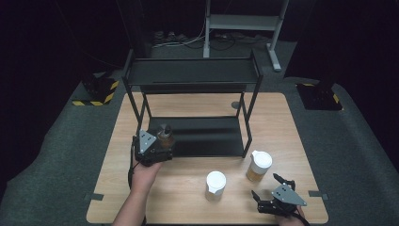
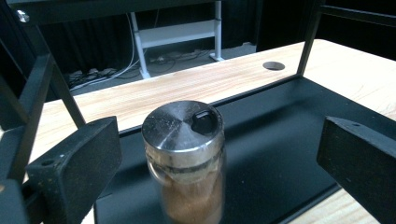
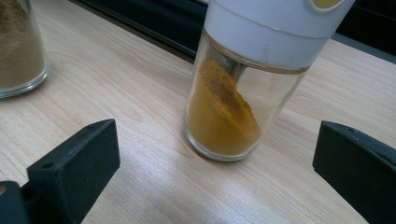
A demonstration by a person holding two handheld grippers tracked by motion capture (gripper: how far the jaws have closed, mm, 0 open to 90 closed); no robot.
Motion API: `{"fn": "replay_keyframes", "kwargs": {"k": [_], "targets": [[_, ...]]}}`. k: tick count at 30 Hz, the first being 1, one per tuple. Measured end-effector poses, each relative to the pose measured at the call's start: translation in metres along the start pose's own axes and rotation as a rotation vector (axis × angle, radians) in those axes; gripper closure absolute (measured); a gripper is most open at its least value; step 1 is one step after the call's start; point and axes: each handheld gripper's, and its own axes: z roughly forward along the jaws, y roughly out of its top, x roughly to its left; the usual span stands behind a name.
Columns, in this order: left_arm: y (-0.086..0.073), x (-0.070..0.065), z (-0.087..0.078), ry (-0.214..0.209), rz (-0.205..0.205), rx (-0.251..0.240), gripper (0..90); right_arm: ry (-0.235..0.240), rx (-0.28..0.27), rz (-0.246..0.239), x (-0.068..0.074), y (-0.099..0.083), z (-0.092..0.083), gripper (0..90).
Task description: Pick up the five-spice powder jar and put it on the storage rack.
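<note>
Backing our wide-open left gripper point(image 2: 210, 154) straight off the steel-lidded spice jar point(image 2: 183, 140), mid-frame on the rack's lower shelf point(image 2: 280, 140), we should avoid clipping it.

You have three spice jars: one metal-lidded jar point(image 2: 183, 154) standing between your left gripper's point(image 1: 162, 143) spread fingers point(image 2: 74, 163), and two white-lidded ones, one point(image 3: 243, 84) just ahead of your right gripper's point(image 1: 269, 192) parted fingers point(image 3: 77, 158), the other point(image 1: 215, 185) off to their left. There is one black two-tier rack point(image 1: 193, 75).
</note>
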Motion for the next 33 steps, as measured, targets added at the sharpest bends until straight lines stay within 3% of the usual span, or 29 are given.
{"fn": "replay_keyframes", "kwargs": {"k": [15,33], "targets": [[-0.01,-0.009,-0.032,-0.019,0.008,-0.021,0.4,-0.001,0.001,-0.002,0.0,0.0,0.0,0.1],[-0.028,-0.022,-0.056,-0.026,0.034,0.01,0.4,-0.002,0.002,-0.004,0.001,0.0,0.0,0.1]]}}
